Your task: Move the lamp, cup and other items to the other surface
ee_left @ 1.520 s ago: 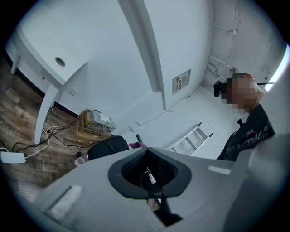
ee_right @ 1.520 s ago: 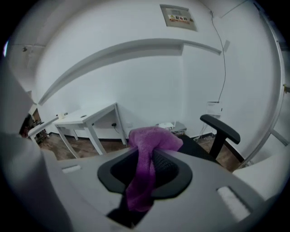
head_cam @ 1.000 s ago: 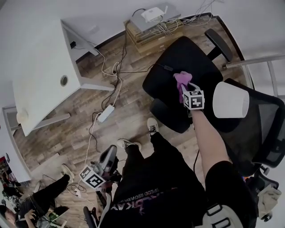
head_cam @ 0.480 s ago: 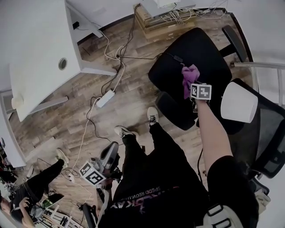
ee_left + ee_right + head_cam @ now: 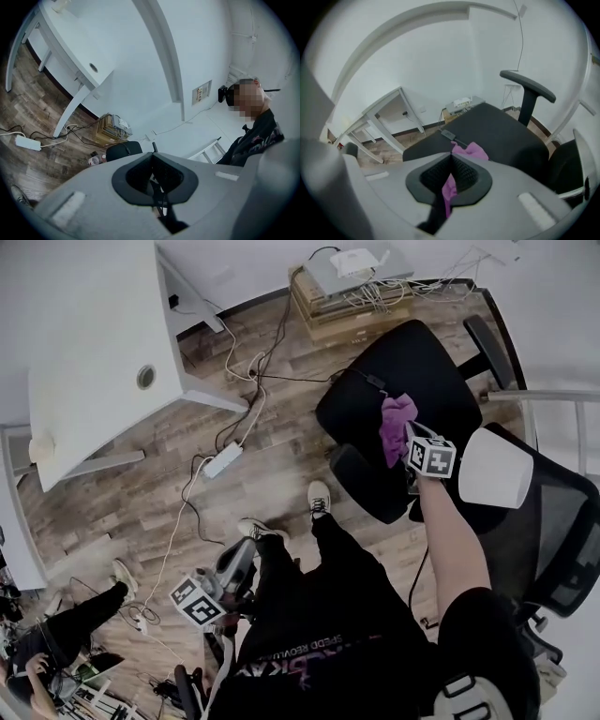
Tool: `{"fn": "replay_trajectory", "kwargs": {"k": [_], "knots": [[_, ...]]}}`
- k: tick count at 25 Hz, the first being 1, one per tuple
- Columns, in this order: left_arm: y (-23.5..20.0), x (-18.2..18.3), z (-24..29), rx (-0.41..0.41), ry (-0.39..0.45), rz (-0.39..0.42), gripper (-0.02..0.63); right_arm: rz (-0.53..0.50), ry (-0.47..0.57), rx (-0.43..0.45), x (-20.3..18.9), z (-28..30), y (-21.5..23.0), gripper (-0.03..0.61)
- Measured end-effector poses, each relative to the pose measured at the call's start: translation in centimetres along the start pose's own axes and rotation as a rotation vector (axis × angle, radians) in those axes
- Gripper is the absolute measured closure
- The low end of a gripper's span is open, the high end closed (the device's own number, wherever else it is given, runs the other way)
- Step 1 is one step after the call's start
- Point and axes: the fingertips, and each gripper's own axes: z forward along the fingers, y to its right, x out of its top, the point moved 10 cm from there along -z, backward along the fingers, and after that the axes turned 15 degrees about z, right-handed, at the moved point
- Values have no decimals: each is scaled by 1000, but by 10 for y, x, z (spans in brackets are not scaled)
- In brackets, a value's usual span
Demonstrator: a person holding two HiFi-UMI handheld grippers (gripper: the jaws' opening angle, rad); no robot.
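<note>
The right claw (image 5: 451, 158) is shut tight on a purple cloth (image 5: 472, 151) and holds it over the seat of a black chair (image 5: 412, 357) on the far right. A white lamp (image 5: 497, 468) is just right of that claw, by a second chair (image 5: 562, 540). The left claw (image 5: 153, 157) hangs low on the near left, closed, with nothing in it. A white table (image 5: 89, 343) stands far left.
</note>
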Motion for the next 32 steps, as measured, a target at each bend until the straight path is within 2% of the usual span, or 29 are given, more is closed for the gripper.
{"fn": "replay_trajectory", "kwargs": {"k": [6,8,10,12,15,19,21,23,25,28,32], "knots": [[6,8,-4,-26,74,54,615,-45,179,158,54,-77,-44,578],[5,13,-9,-30,98,59,615,-90,221,246,70,-108,-73,578],[3,18,-14,-28,124,58,615,-148,228,380,80,-135,-112,577],[3,24,-18,-28,146,60,615,-209,190,540,79,-156,-155,577],[8,30,-22,-32,160,72,615,-296,87,789,55,-182,-223,577],[10,38,-31,-47,187,93,615,-373,-69,1079,-7,-206,-311,577],[10,42,-39,-47,207,101,615,-437,-148,1178,-45,-215,-346,577],[11,44,-48,-39,219,110,615,-531,-204,1235,-71,-222,-369,577],[10,43,-57,-34,231,119,615,-584,-237,1261,-80,-224,-380,577],[12,44,-70,-19,239,130,615,-589,-296,1275,-82,-224,-388,577],[12,44,-82,-6,270,141,615,-549,-269,1284,-81,-227,-396,575]]}}
